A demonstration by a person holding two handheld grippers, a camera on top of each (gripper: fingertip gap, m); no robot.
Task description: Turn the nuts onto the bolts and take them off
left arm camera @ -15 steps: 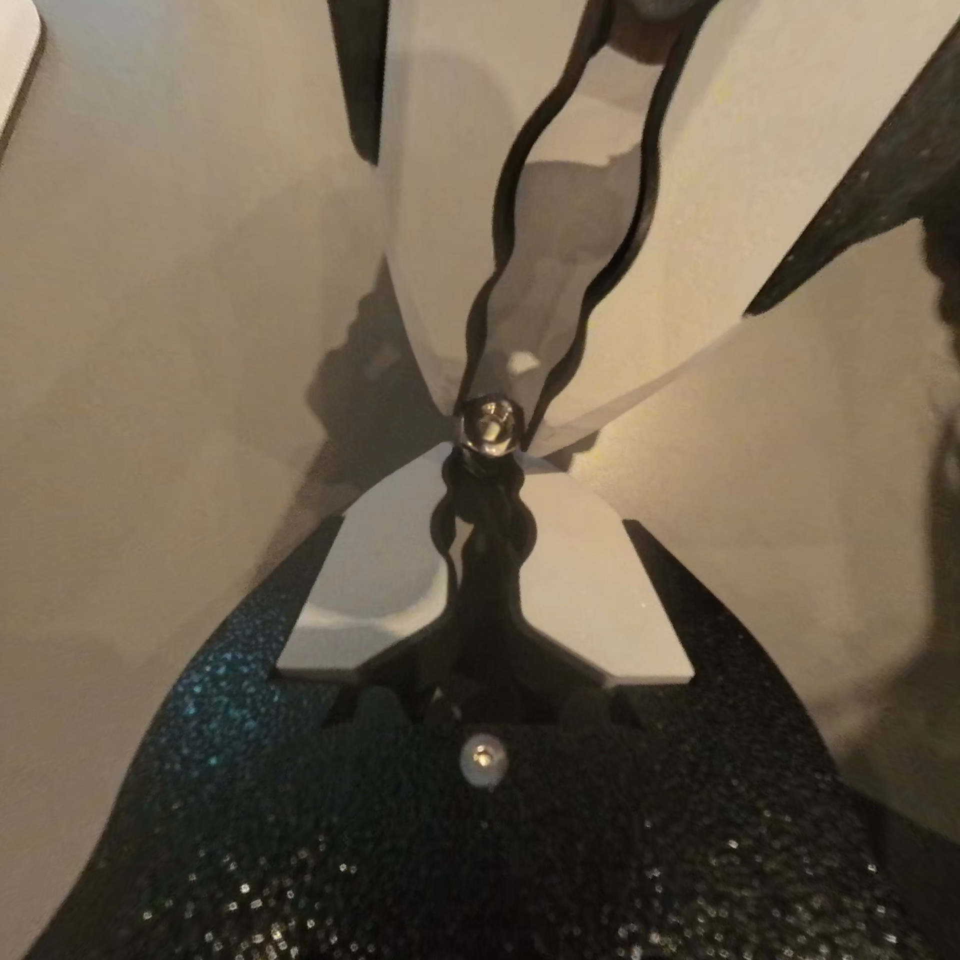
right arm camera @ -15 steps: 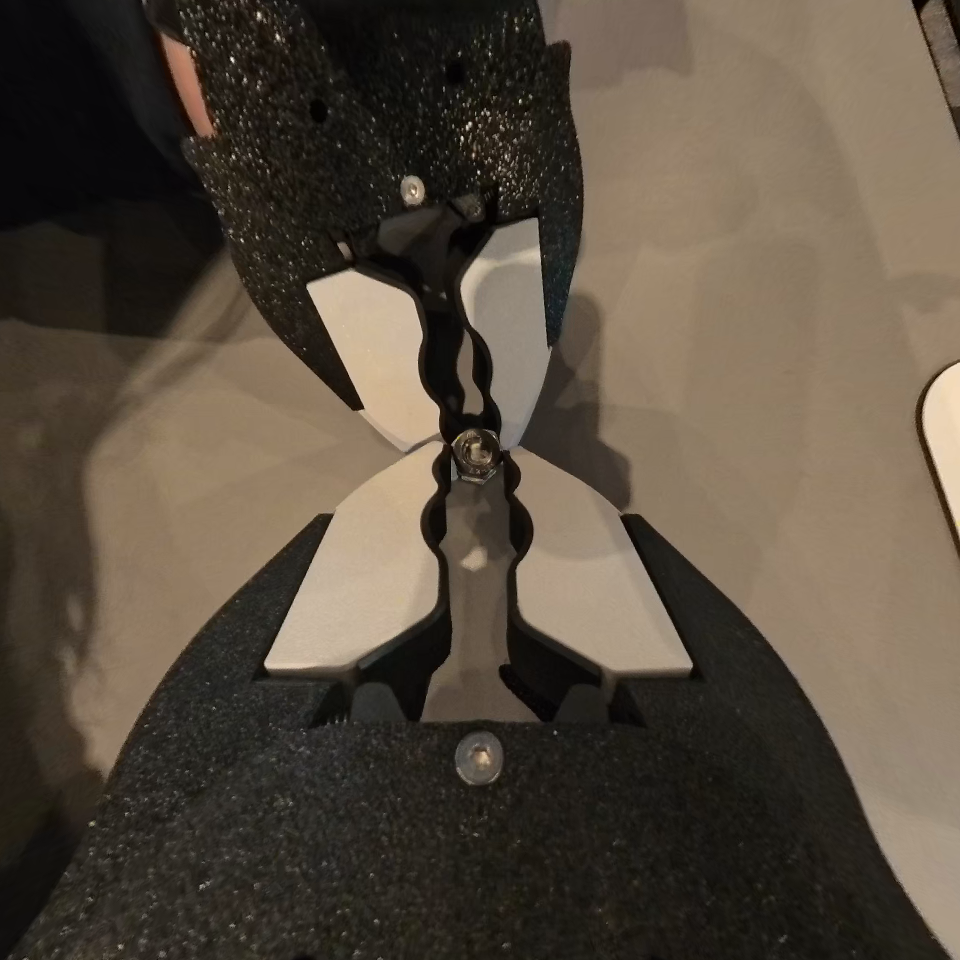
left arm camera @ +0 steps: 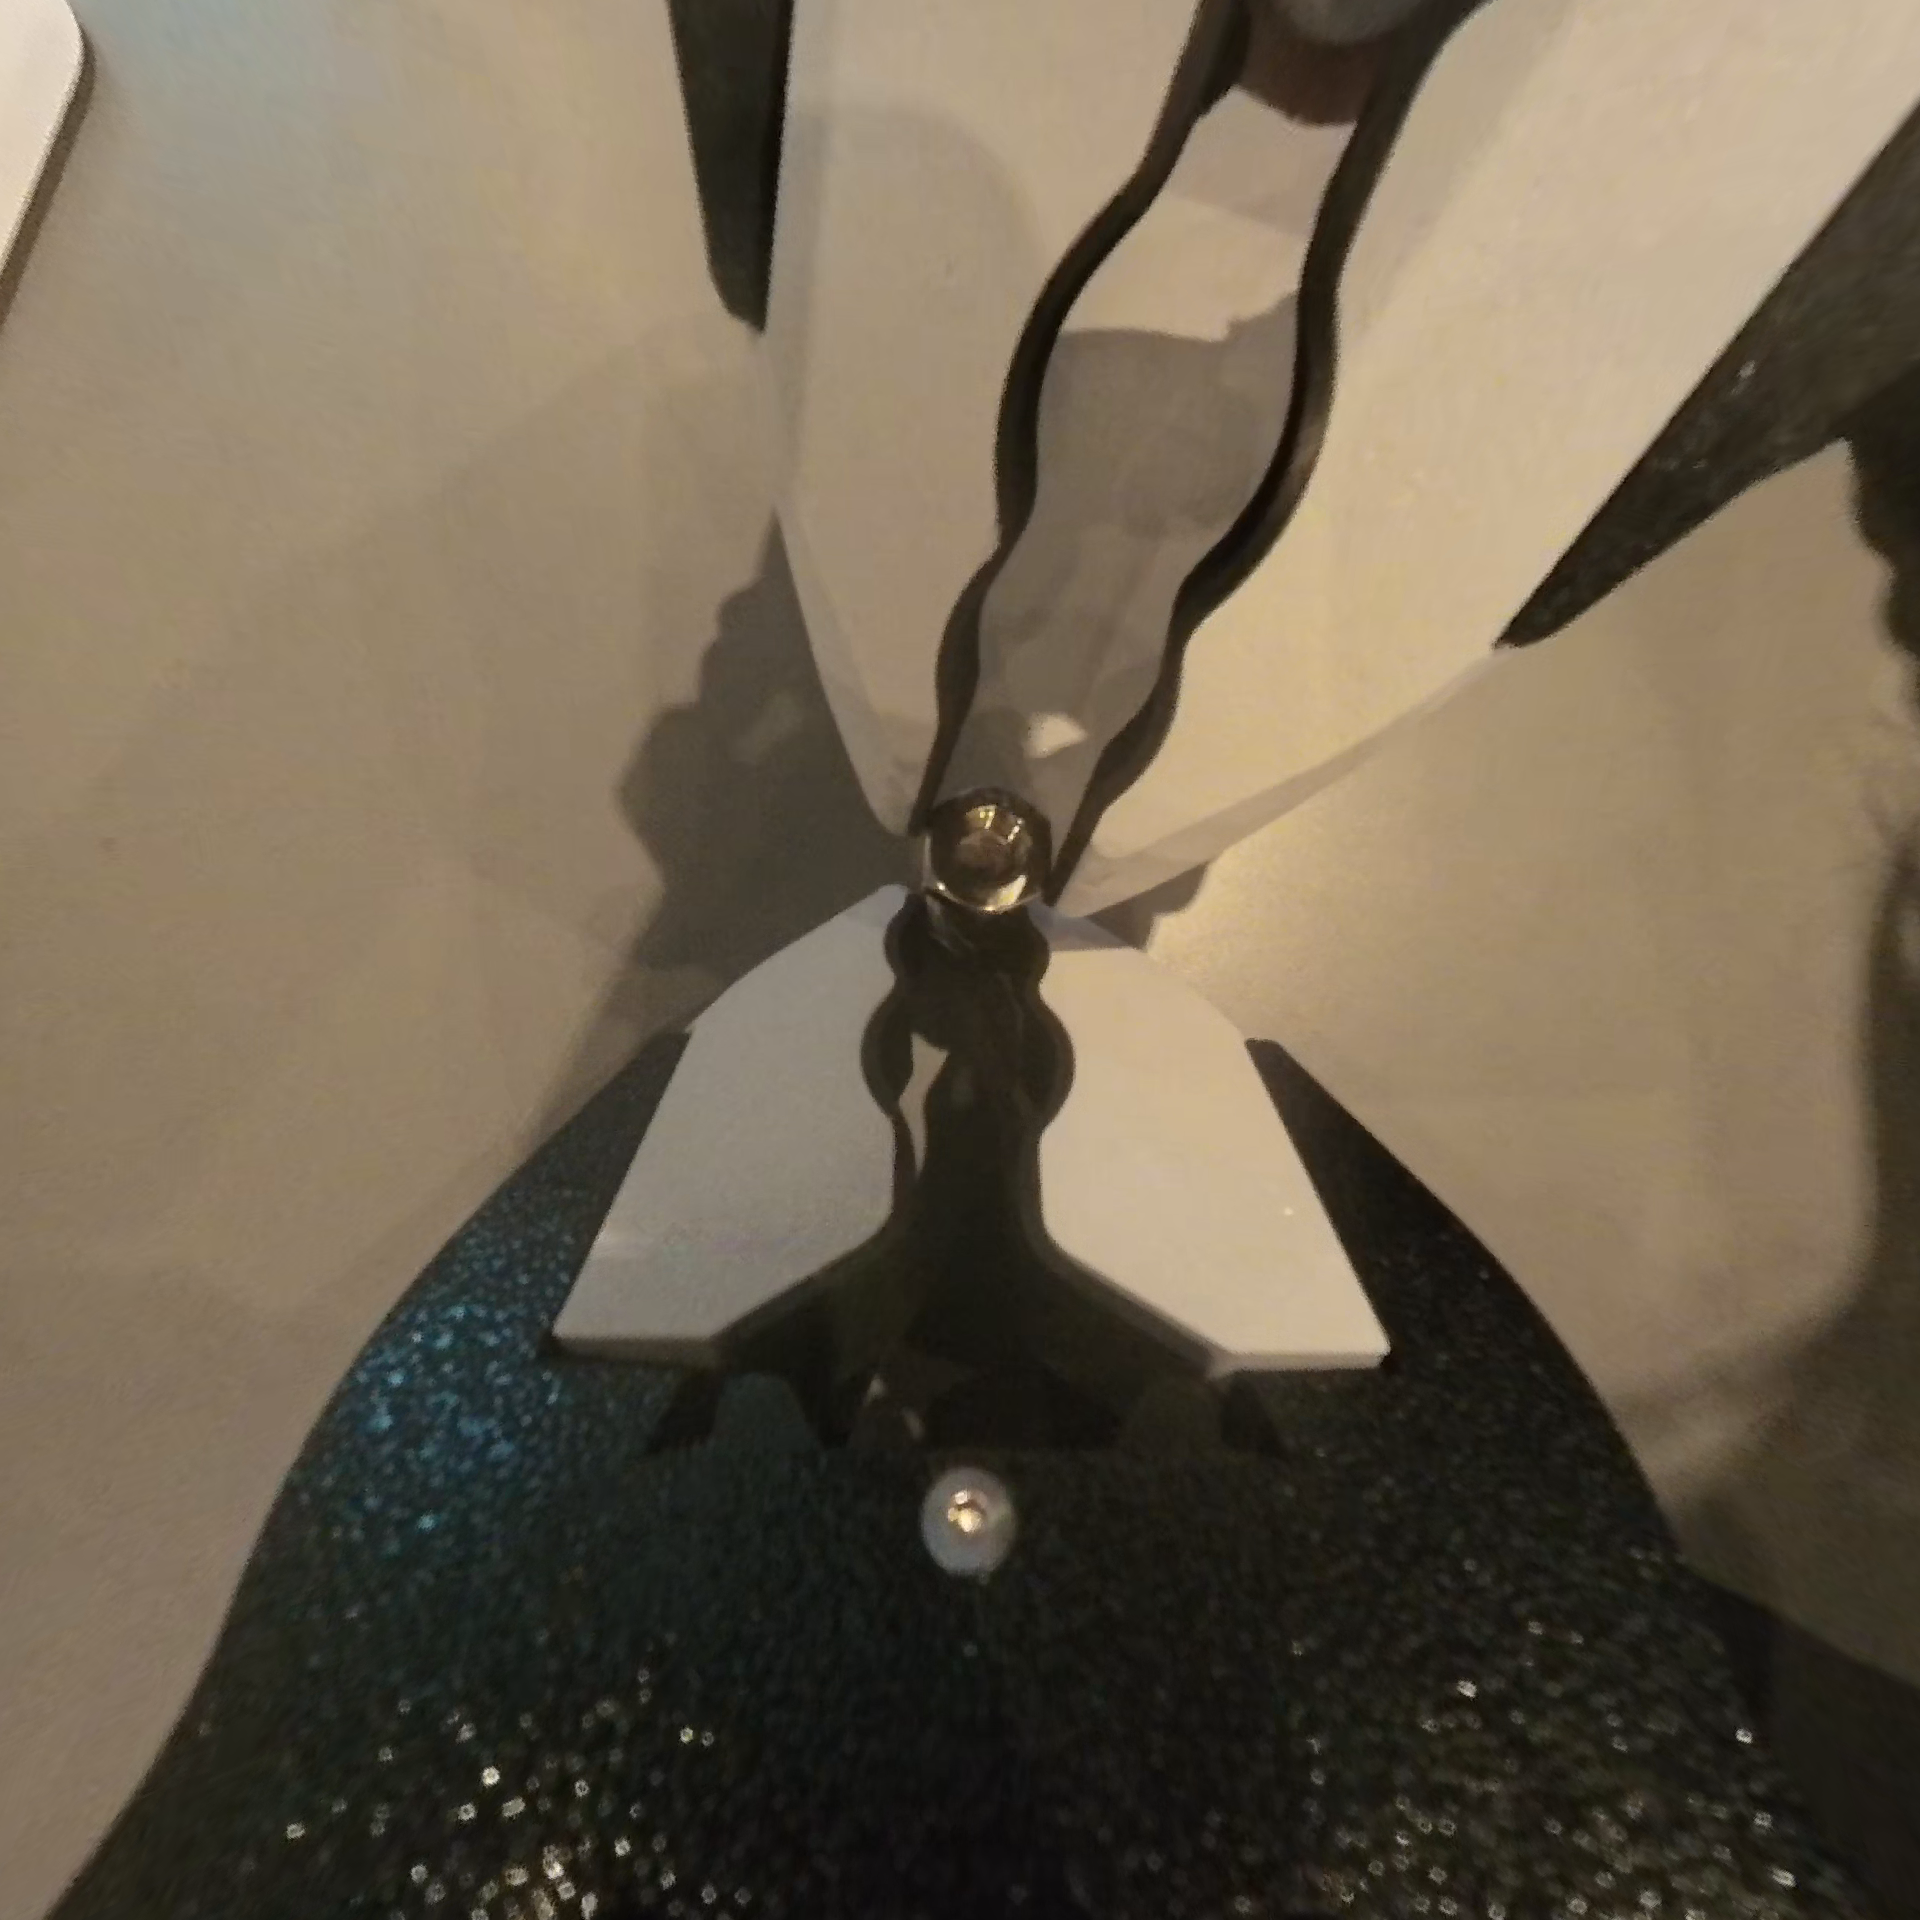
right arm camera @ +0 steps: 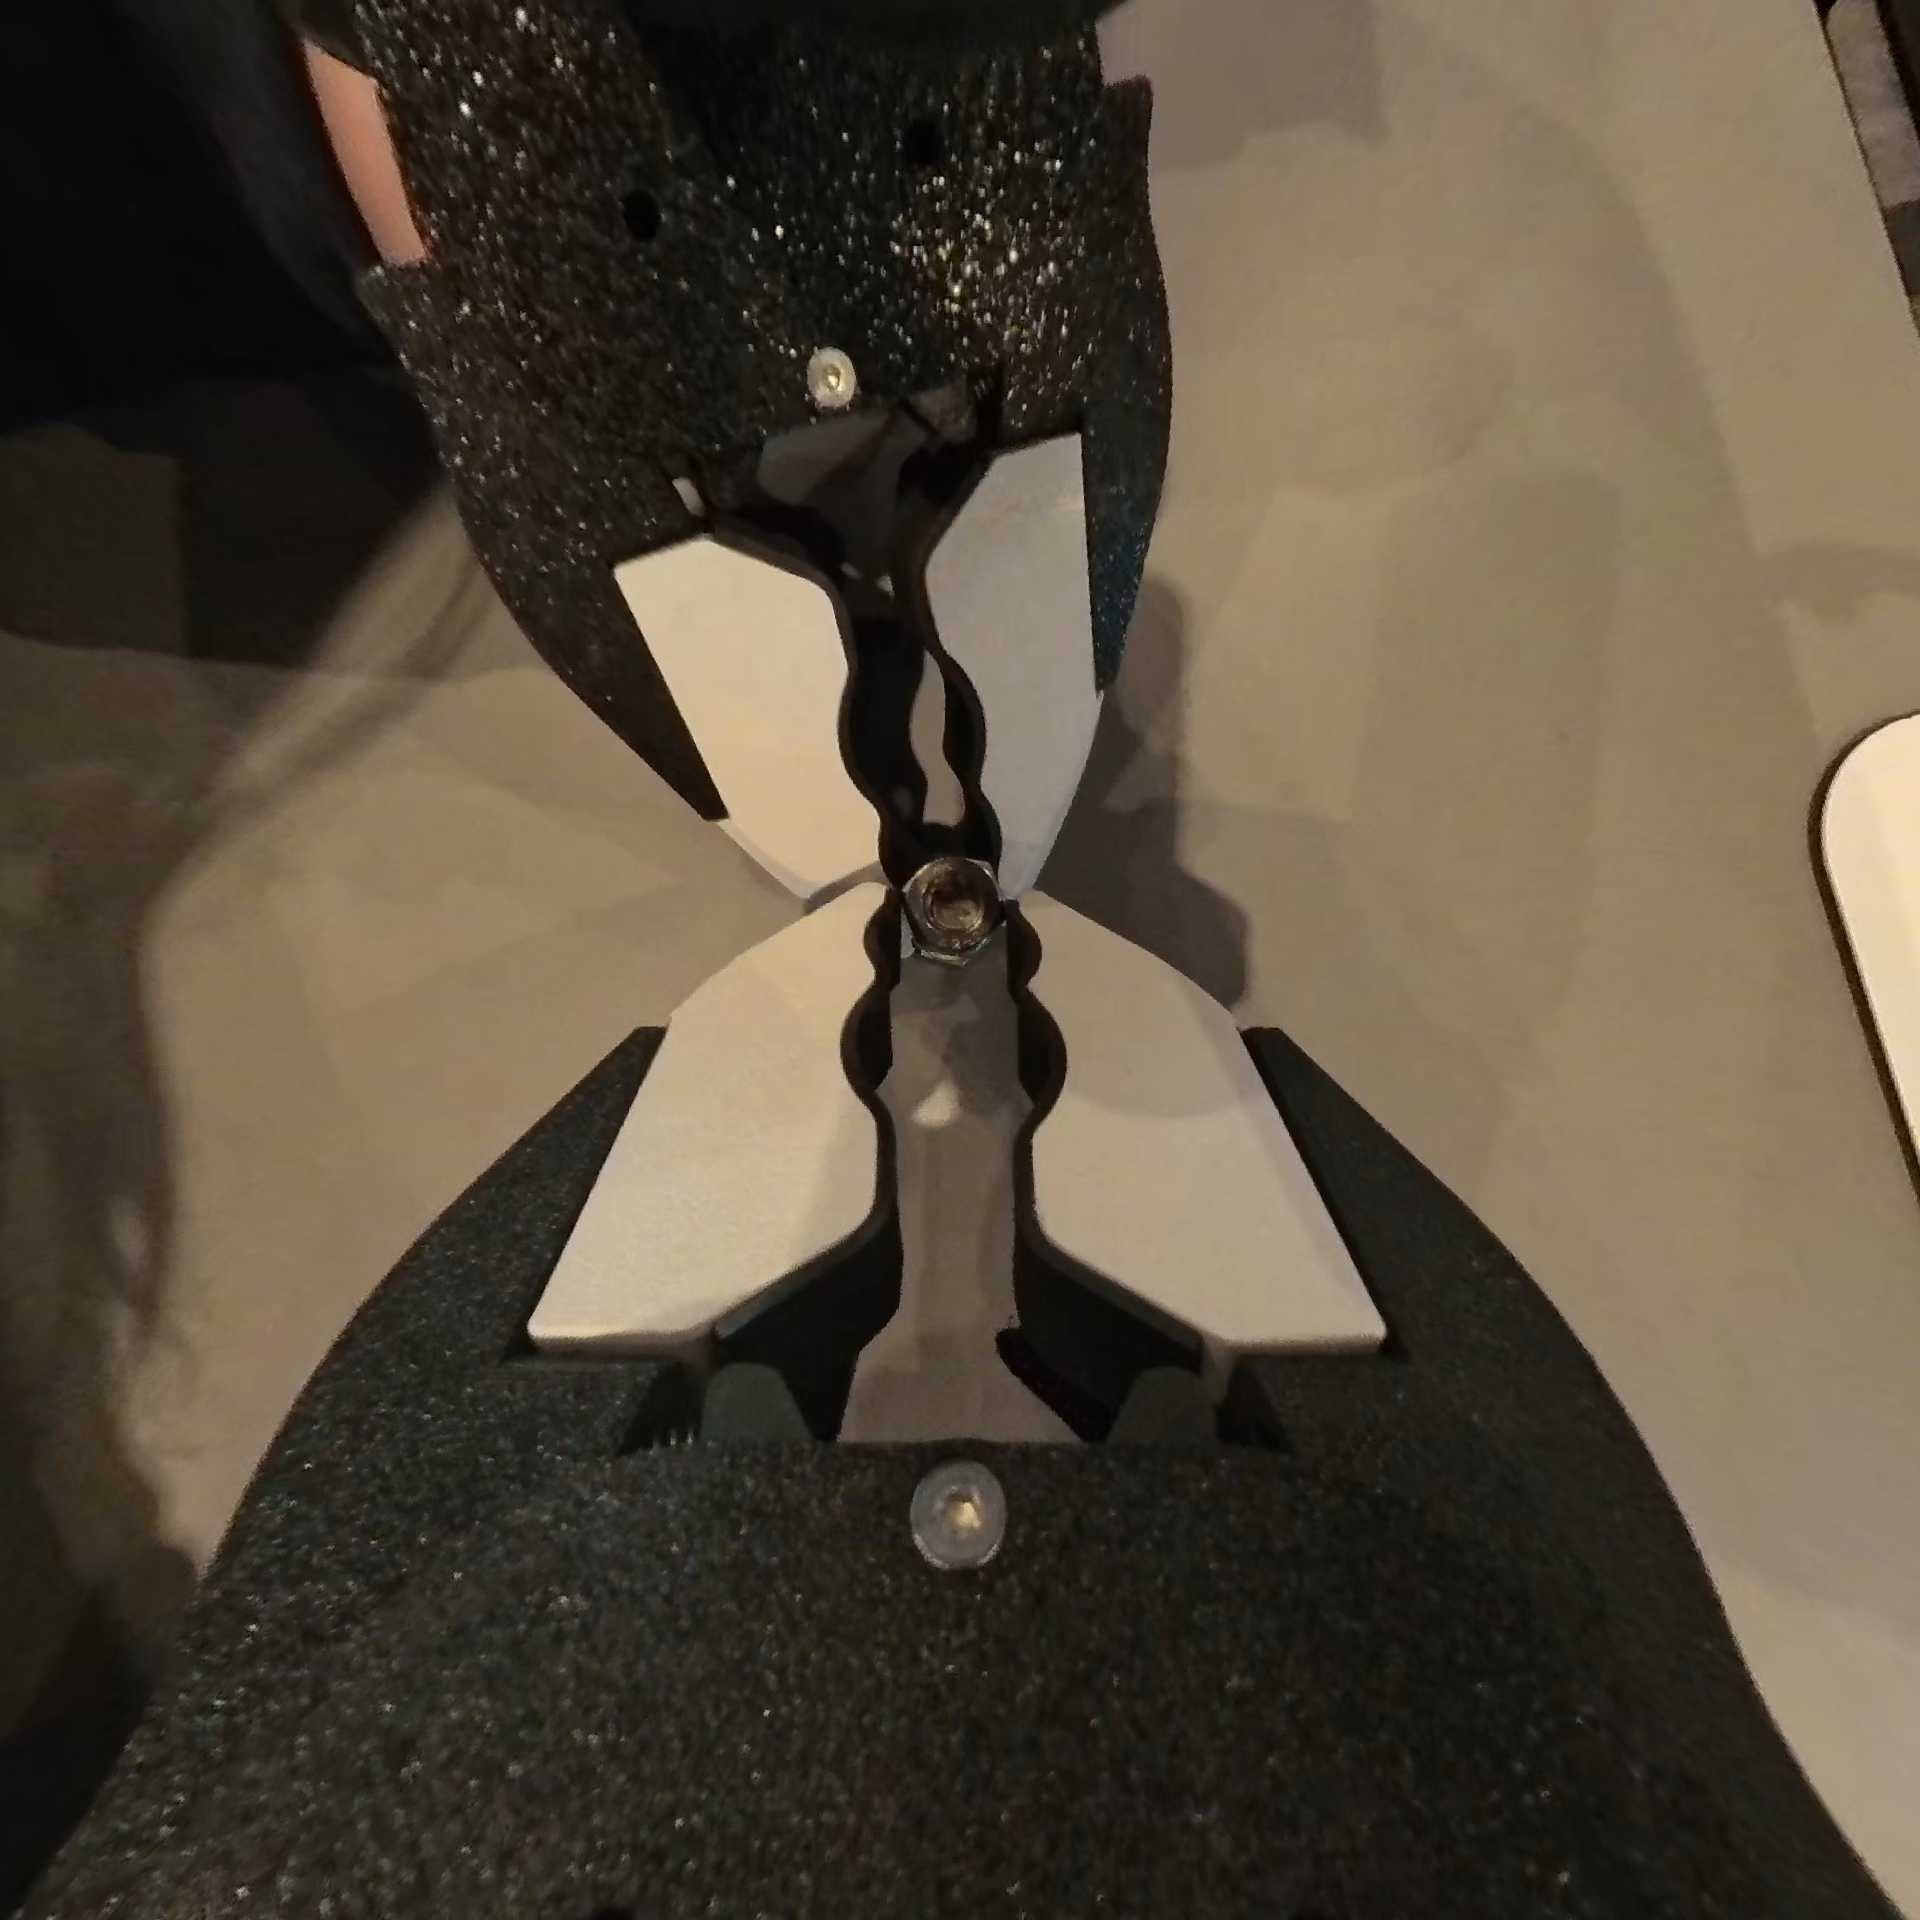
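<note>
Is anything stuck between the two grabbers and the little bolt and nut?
Nothing visible is in the way. The left hand-held gripper and the right hand-held gripper meet tip to tip, both closed on the small metal bolt and nut. Only the bare table lies below.

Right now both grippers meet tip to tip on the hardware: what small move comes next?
Probably a short twist of the right gripper about the bolt's axis while the left gripper holds firm: the nut sits clamped in the right fingers, and both grippers look aligned.
</note>
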